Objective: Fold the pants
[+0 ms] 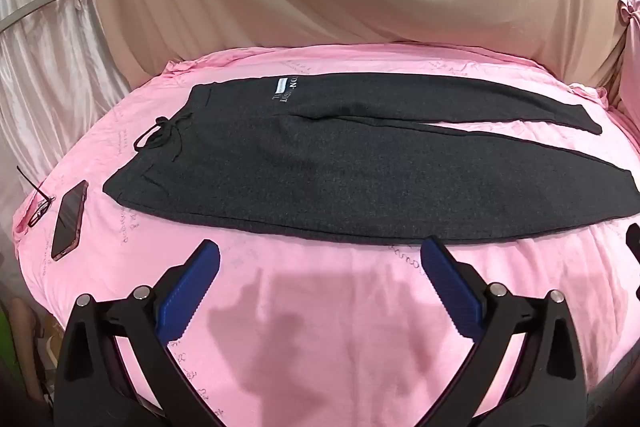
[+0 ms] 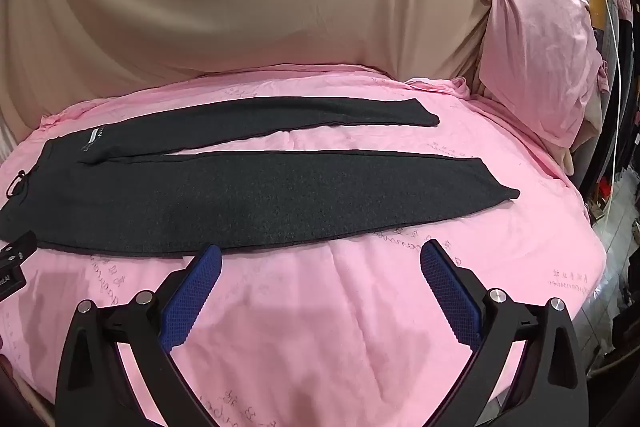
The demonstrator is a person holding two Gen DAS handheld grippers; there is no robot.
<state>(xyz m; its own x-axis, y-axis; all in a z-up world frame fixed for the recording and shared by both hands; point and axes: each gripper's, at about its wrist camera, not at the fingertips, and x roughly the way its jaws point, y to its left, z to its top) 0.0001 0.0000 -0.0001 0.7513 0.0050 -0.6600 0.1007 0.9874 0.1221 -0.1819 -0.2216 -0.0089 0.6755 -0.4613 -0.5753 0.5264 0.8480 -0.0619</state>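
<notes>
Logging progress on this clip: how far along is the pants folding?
Done: pants lie spread flat on the pink sheet, legs apart. In hand: nothing; left tongs and right tongs hover open at the near edge. Left: every fold.

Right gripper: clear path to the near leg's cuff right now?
Probably yes. The right gripper is open over bare pink sheet, and the near leg's cuff lies flat ahead to its right with nothing between.
</notes>
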